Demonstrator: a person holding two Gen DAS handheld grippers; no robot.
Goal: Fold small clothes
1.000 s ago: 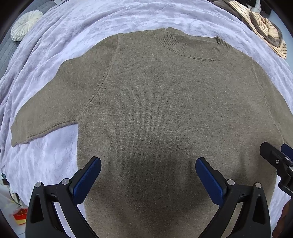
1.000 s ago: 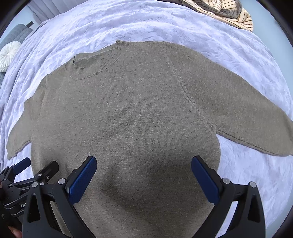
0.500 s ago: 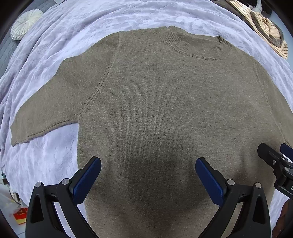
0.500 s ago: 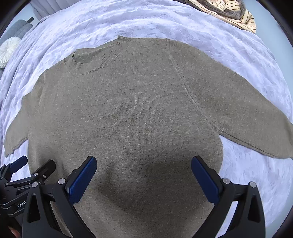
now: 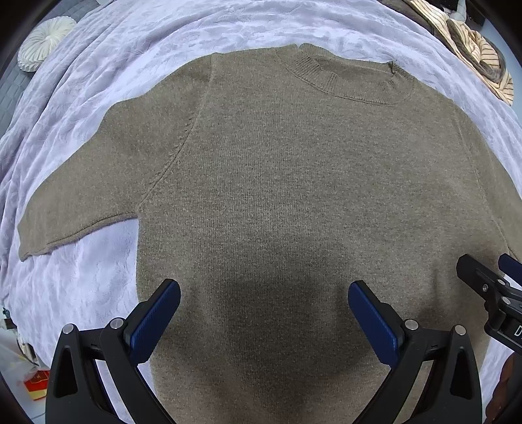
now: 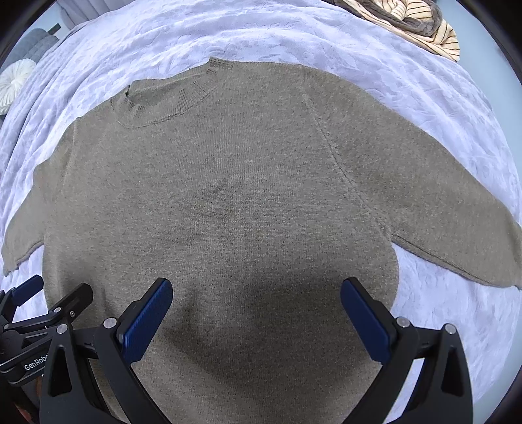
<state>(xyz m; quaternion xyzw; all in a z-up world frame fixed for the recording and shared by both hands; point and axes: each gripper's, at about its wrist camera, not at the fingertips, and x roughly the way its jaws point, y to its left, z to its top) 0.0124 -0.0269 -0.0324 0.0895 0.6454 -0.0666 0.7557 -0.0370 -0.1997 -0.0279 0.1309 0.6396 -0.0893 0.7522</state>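
Note:
An olive-brown knit sweater (image 5: 293,182) lies flat on a lavender bedspread (image 5: 98,81), collar away from me, both sleeves spread out. It also fills the right wrist view (image 6: 228,195). My left gripper (image 5: 263,310) is open and empty, hovering over the sweater's lower left body. My right gripper (image 6: 256,306) is open and empty over the lower right body. The right gripper shows at the right edge of the left wrist view (image 5: 489,290); the left gripper shows at the left edge of the right wrist view (image 6: 42,310).
A striped cream and brown garment (image 6: 414,22) lies crumpled at the bed's far right. A round white pleated cushion (image 5: 45,42) sits at the far left. A red box (image 5: 36,381) lies off the bed's left edge.
Both grippers have moved slightly forward and lower over the sweater, which now looks a little larger. Both stay open and empty.

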